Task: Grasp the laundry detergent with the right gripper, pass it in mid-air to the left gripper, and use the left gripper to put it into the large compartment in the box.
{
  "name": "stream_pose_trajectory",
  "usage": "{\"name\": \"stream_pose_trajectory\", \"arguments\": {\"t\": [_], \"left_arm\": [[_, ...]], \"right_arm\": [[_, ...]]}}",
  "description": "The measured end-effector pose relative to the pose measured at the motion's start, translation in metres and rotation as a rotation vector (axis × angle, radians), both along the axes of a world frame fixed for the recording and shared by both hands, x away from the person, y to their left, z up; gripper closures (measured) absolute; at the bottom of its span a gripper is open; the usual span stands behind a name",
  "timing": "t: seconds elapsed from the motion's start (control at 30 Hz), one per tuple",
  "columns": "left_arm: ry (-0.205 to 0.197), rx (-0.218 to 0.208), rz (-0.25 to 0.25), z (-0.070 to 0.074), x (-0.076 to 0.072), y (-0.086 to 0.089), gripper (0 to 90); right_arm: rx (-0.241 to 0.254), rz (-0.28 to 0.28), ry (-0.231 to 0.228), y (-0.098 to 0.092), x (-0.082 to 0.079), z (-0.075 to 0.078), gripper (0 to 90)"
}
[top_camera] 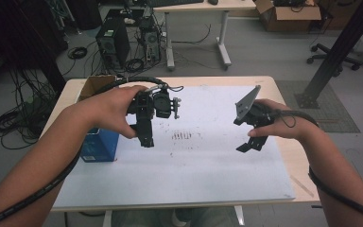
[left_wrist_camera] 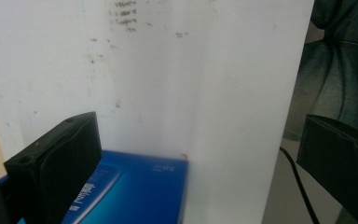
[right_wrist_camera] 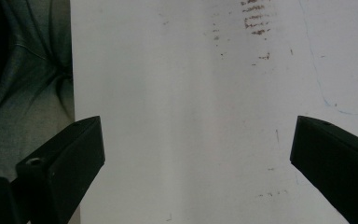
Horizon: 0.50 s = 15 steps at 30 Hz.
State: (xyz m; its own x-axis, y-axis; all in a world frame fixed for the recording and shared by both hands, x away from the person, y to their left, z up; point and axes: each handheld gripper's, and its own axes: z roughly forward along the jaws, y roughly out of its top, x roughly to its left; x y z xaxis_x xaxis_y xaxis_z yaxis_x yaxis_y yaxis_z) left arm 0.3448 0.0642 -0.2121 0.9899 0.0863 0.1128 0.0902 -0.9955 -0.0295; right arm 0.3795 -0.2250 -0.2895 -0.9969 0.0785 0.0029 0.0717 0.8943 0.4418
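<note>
The blue box [top_camera: 100, 144] stands at the left edge of the table [top_camera: 283, 87], on the left edge of the white sheet [top_camera: 208, 175] that covers it, with an open cardboard box [top_camera: 94, 85] just behind it; nothing grips it yet, so by my judgement the work has barely begun and the whole pick-up remains. The left gripper [top_camera: 146, 137] hovers just beside the box's right side, jaws spread wide and empty. The right gripper [top_camera: 249, 145] hangs over the sheet's right half, well apart from the box, jaws likewise spread and holding nothing.
</note>
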Motion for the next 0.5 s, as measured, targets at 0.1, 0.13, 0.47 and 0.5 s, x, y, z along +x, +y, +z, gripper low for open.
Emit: {"name": "stream_pose_trajectory", "arguments": {"t": [0.1, 0.13, 0.47, 0.5], "left_arm": [[0.006, -0.002, -0.002, -0.0005, 0.0022, 0.0008, 0.2], [0.000, -0.006, -0.010, -0.0012, 0.0027, 0.0010, 0.2], [0.003, -0.019, -0.016, 0.0013, 0.0047, 0.0010, 0.2], [0.004, -0.019, -0.015, 0.0016, 0.0047, 0.0013, 0.2]], "right_arm": [[-0.006, 0.002, 0.004, 0.0006, 0.0019, -0.0001, 2.9], [-0.005, 0.005, 0.004, 0.0007, 0.0025, -0.0003, 2.9], [-0.017, 0.003, 0.009, 0.0020, 0.0051, -0.0009, 3.0], [-0.016, 0.001, 0.009, 0.0014, 0.0050, 0.0000, 3.0]]}}
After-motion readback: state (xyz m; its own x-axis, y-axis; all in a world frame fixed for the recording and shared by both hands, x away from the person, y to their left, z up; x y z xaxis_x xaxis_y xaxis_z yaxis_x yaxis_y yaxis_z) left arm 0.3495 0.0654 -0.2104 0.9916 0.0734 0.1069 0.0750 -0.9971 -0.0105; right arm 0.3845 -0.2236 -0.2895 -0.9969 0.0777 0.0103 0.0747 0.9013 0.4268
